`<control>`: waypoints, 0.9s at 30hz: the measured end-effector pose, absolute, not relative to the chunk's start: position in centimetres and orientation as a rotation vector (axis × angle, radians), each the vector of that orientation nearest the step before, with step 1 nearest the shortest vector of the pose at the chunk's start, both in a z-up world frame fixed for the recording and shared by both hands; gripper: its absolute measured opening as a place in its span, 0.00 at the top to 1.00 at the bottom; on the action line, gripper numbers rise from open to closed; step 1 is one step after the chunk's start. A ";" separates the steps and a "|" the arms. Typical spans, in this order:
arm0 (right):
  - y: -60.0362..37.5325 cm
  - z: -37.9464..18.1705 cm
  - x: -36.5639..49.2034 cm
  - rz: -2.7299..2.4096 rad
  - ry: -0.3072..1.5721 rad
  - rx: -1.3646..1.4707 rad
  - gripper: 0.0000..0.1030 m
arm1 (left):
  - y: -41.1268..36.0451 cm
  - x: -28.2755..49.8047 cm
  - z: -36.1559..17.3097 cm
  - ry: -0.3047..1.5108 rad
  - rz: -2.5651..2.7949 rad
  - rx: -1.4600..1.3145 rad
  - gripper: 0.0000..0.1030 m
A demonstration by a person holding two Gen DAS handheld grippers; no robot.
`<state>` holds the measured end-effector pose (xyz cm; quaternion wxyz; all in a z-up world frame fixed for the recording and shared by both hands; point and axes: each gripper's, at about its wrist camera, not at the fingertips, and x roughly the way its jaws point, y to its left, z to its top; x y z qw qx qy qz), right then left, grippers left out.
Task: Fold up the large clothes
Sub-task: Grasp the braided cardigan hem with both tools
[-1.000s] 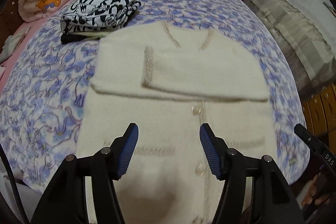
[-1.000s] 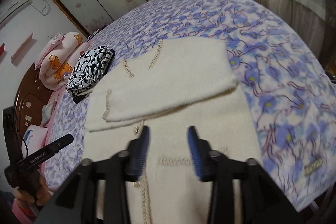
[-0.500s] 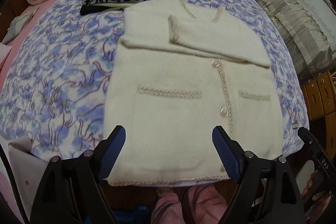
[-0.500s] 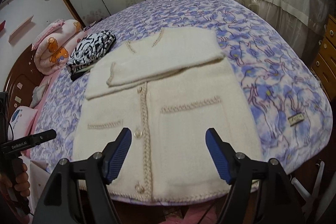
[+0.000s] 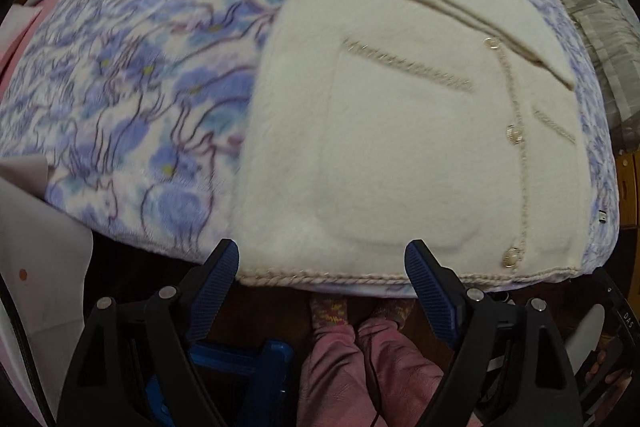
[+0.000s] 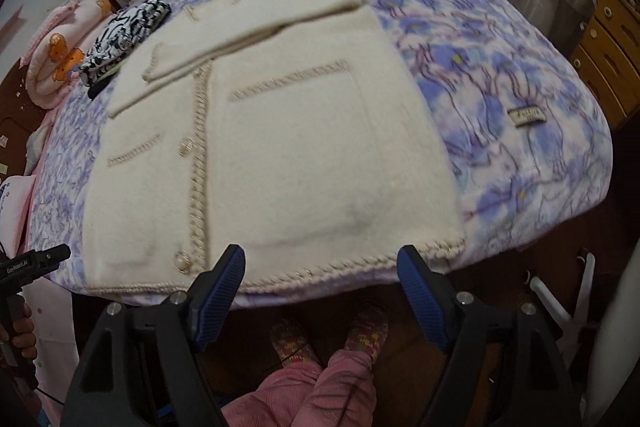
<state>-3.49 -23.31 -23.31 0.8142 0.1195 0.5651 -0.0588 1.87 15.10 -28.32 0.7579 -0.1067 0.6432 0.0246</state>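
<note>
The right wrist view takes in most of the bed (image 6: 500,75): the cream cardigan (image 6: 288,155) lies flat on the purple floral blanket, sleeves folded across the chest, its braided hem at the bed's near edge. Beyond its collar, to the left, sits a folded black-and-white patterned cloth (image 6: 128,35), and further left a rolled pink quilt with orange bears (image 6: 60,51). Only this view shows the wooden drawers (image 6: 608,47) at the right and the pale wardrobe doors at the top. A small sewn label (image 6: 527,115) lies on the blanket right of the cardigan; its lettering is too blurred to read.

The left wrist view sits closer and lower, over the cardigan's (image 5: 400,147) left front. It shows the pocket trim and three buttons more plainly, while the patterned cloth is cut off at the top edge.

The left gripper (image 6: 24,267) enters the right view at the far left, held in a hand (image 6: 18,331), with white print reading "GenRobot.AI". In the left view the other tool's edge at the far right carries the letters "DAS".

Both tools point steeply down at the bed's near edge. The left gripper (image 5: 322,291) has its jaws spread wide, nothing between them, the hem just beyond the blue pads. The right gripper (image 6: 320,291) likewise holds its jaws wide apart and empty above the hem. Below both, pink trousers and patterned socks (image 6: 360,331) stand on the floor.
</note>
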 end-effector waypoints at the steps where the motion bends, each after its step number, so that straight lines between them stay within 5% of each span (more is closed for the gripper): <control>1: -23.7 -23.8 -3.6 -0.138 1.212 0.254 0.24 | 15.5 1.7 -28.8 1.408 0.064 -0.244 0.18; 27: -35.0 -32.7 -1.9 -0.151 1.265 0.552 0.24 | 20.5 3.2 -38.8 1.537 -0.026 -0.476 0.19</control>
